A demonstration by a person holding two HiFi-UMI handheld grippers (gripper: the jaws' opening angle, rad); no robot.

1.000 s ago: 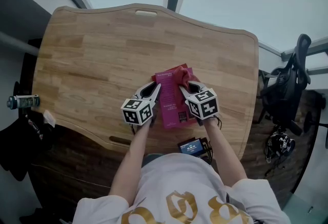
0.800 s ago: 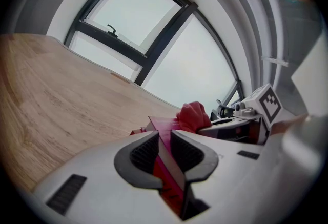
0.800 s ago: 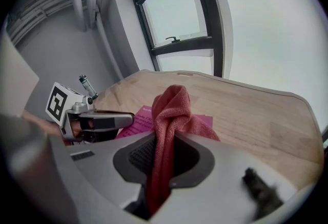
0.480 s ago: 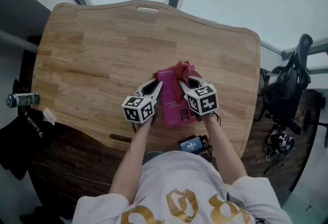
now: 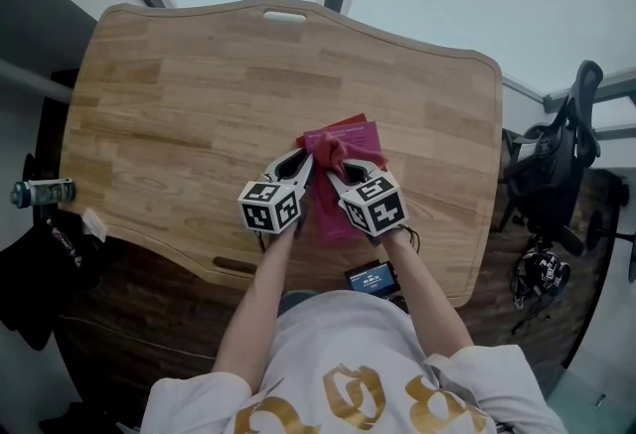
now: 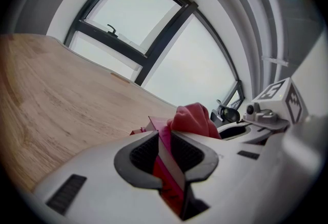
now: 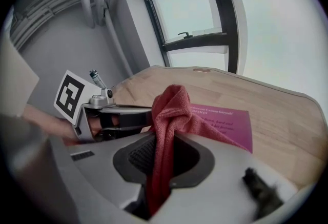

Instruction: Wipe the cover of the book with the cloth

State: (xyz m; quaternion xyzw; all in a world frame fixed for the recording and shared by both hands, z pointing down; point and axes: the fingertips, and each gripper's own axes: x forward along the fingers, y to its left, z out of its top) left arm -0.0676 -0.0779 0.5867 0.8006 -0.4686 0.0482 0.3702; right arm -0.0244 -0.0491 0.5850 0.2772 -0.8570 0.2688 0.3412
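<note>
A magenta book [image 5: 350,146] lies flat on the wooden table [image 5: 199,94], near its front edge. My left gripper [image 5: 301,164] is shut on the book's left edge; in the left gripper view the thin cover [image 6: 165,152] runs between the pads. My right gripper [image 5: 338,170] is shut on a red cloth [image 5: 332,150], which bunches on the book's left half. In the right gripper view the cloth [image 7: 166,115] hangs out of the jaws over the book [image 7: 225,123], with the left gripper [image 7: 110,118] close beside it.
A black office chair [image 5: 556,164] stands right of the table. A small device with a blue screen [image 5: 374,277] sits at the table's front edge under my right wrist. A can [image 5: 40,192] lies off the table's left side. A window [image 6: 154,38] lies beyond the table's far edge.
My right gripper has slid left across the cover with the cloth, from the book's right side to its left half. The left gripper has held its place on the book's edge.
</note>
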